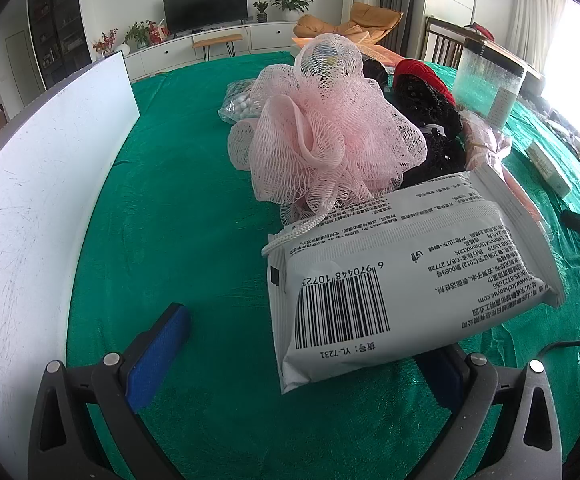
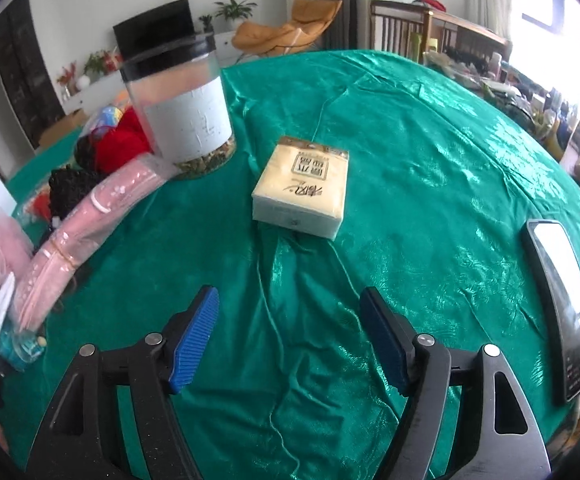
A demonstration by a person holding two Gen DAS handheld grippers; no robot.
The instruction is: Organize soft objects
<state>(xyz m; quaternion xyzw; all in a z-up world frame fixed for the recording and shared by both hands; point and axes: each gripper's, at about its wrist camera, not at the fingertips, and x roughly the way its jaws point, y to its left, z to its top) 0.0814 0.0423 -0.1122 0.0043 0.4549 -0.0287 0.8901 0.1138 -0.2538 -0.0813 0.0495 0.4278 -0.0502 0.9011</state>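
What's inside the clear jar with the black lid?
The clear jar shows brownish dried bits along its bottom. A white label covers the middle, so the rest of its contents can't be seen.

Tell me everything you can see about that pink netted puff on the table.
The pink mesh puff is a bath sponge of gathered, ruffled netting, pale pink and airy. A white braided cord loop trails from its underside. It sits uncrushed on the green tablecloth, in a pile of soft things: a black knitted item presses against its right side, and the edge of a grey wipes packet overlaps its base and the cord.
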